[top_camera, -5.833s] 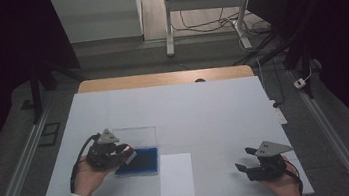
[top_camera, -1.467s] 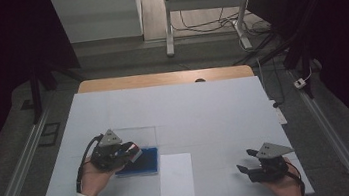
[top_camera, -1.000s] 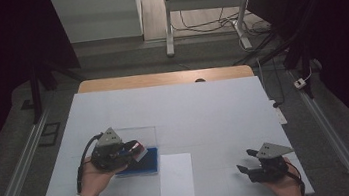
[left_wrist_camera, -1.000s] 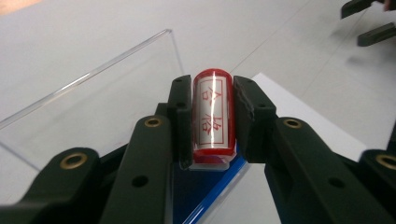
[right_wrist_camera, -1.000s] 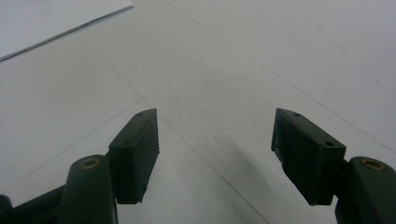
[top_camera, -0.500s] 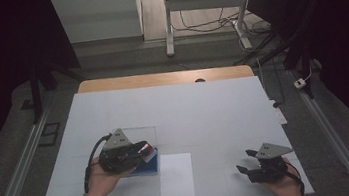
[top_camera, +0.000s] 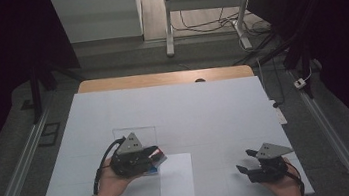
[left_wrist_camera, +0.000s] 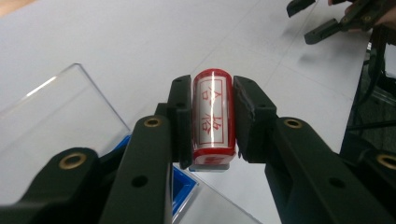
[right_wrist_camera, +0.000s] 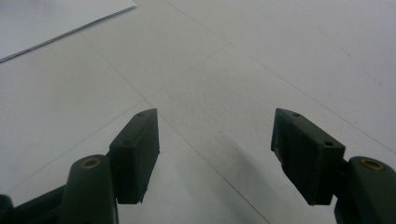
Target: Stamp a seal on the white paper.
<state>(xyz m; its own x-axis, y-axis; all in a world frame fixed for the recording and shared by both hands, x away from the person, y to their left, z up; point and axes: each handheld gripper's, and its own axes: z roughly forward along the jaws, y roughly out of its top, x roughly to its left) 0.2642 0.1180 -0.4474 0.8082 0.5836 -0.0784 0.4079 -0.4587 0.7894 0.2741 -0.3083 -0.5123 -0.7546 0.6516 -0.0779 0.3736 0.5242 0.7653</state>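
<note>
Left gripper view: the red stamp (left_wrist_camera: 212, 116) is clamped by the left gripper (left_wrist_camera: 211, 122), now carried off the blue ink pad (left_wrist_camera: 183, 186) toward the paper (top_camera: 177, 177). Stamping is judged next. The right gripper (right_wrist_camera: 215, 156) is held apart, idle.

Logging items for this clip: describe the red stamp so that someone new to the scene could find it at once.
On the white table, look near the front edge at the left gripper, beside the white sheet of paper. Clamped between its black jaws is a small red cylindrical stamp with a white label bearing red characters. It is the only red thing there, above the blue ink pad.
</note>
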